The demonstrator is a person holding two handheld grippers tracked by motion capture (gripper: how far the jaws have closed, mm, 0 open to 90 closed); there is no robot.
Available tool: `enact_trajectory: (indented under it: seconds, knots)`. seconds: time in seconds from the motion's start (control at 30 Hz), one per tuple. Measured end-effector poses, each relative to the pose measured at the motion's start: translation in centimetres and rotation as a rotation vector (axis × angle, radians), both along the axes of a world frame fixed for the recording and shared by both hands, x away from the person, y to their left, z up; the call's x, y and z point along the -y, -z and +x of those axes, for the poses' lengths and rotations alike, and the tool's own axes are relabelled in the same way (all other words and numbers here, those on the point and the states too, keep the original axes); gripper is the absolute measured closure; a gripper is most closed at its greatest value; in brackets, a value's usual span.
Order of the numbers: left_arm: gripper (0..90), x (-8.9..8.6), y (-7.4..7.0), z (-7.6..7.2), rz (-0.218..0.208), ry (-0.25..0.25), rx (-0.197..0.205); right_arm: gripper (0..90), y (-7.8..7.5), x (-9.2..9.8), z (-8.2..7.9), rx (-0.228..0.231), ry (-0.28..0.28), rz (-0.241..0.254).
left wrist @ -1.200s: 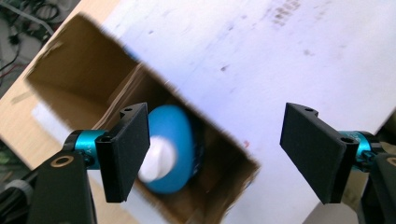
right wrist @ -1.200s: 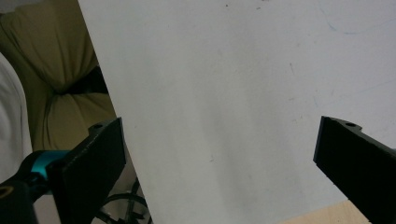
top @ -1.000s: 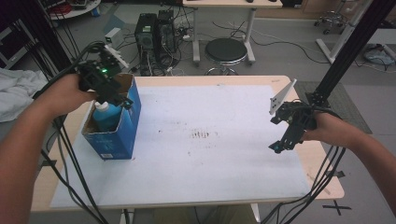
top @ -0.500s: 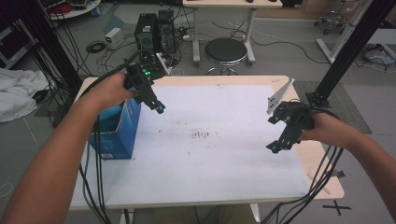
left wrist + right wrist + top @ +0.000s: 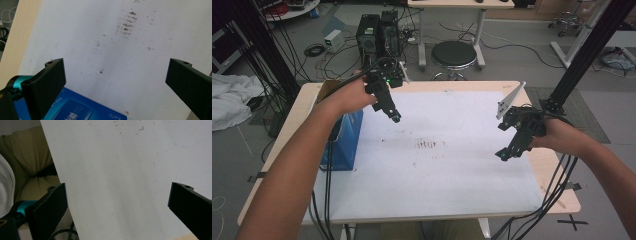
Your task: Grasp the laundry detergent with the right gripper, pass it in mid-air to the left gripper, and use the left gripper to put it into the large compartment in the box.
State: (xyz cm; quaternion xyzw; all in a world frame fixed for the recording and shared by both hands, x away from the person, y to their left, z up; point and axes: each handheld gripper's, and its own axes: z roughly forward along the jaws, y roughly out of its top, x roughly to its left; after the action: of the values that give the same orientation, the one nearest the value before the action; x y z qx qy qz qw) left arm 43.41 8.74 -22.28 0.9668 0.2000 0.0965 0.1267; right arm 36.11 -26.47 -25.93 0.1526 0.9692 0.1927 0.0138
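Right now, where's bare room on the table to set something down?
Most of the white sheet is bare: the whole stretch between the blue box and the right gripper. It is crowded only at the left edge, around the box and left gripper.

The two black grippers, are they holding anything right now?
No. The left gripper and the right gripper are both open with nothing between their jaws, above the white sheet beside the blue cardboard box.

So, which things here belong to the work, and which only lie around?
Work:
- blue box
- left tool, open
- right tool, open
- white sheet

Lying around:
- black stool
- computer towers
- white cloth
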Motion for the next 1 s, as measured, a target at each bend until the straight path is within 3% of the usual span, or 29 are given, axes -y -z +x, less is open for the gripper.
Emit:
enact_trajectory:
  seconds: [0.13,0.37,0.77,1.0]
  knots:
    - [2.9,0.6,0.2,1.1,0.012,0.036,0.022,1.6,0.1,-0.1,0.4,-0.005,-0.001,0.001]
    - [2.9,1.4,0.0,2.6,-0.006,0.07,0.013,1.6,0.3,-0.2,1.0,-0.017,-0.004,-0.002]
    - [2.9,2.3,1.0,3.0,0.003,0.139,-0.018,1.6,0.5,-0.4,1.5,-0.027,-0.006,-0.011]
    - [2.9,2.6,1.0,2.9,-0.004,0.146,-0.016,1.6,0.5,-0.4,1.4,-0.023,-0.011,-0.009]
